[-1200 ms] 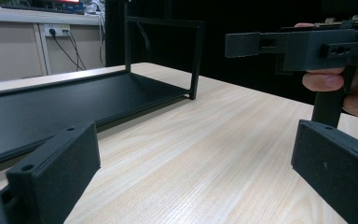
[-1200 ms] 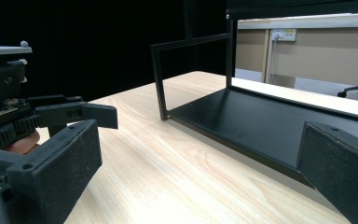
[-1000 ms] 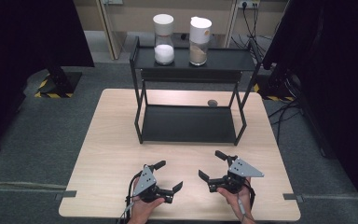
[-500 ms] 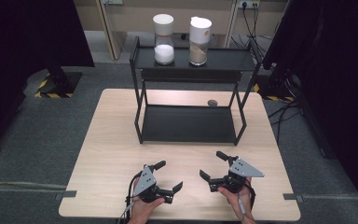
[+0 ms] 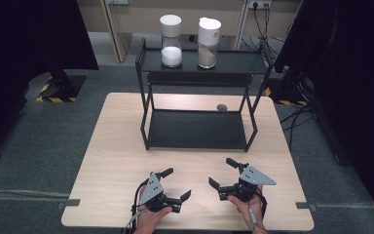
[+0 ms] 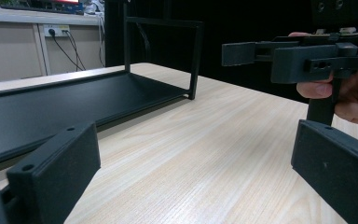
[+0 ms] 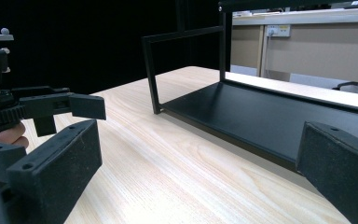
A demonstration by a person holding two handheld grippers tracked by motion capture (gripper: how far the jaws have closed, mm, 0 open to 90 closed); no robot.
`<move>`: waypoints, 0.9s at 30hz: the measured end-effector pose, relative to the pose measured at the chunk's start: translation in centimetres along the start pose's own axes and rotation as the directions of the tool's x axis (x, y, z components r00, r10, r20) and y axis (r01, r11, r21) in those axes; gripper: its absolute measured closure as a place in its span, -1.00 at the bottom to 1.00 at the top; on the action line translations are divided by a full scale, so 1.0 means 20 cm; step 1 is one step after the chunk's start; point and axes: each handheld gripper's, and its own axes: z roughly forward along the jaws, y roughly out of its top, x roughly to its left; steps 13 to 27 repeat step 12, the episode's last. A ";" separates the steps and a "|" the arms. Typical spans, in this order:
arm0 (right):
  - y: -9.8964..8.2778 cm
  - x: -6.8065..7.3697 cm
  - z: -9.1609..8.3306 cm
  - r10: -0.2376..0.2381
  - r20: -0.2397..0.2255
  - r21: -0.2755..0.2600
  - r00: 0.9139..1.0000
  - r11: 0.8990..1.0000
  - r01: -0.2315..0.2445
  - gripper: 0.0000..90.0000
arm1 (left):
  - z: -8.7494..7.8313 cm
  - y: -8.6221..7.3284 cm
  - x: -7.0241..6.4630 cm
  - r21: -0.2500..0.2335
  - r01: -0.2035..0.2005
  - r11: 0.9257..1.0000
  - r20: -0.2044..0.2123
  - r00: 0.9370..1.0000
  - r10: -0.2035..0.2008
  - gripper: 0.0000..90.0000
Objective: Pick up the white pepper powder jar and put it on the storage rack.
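- You had both tools parked near the front edge of the table (image 5: pixel 117 146), well short of the black shelf rack (image 5: pixel 197 129). The left gripper (image 5: pixel 177 185) had its jaws spread wide with nothing between them, and the right gripper (image 5: pixel 221 173) was the same, gaping and empty.
- The things nearest to reach for sat on the rack's top shelf: a jar of white powder (image 5: pixel 171 41) toward its left end, and just beside it a jar of tan powder (image 5: pixel 208 44). Both stood upright.
- There was also a small dark pebble-like thing (image 5: pixel 221 107) on the table behind the rack's lower shelf (too small to tell what it was).
- My read on doing the reach well: you'd want to go up and over the rack's front bar, come at a jar level, and close on the clear glass body below the cap, not on the cap itself.
- Materials: the jars looked like smooth round glass with pale lids, so probably slippery. The rack was matte black metal with thin square legs and flat shelves. The tabletop was light wood grain, seen close in the left gripper view (image 6: pixel 214 140).
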 end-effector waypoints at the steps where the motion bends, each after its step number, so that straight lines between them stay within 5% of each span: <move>1: 0.00 0.00 0.00 -0.001 0.000 0.000 1.000 1.000 0.001 -0.99 | 0.00 0.00 0.00 0.000 0.000 1.000 0.000 1.000 0.000 -0.99; 27: 0.00 0.00 0.00 0.001 0.001 0.000 1.000 1.000 -0.001 -0.99 | 0.00 0.00 0.00 -0.001 0.001 1.000 -0.002 1.000 -0.001 -0.99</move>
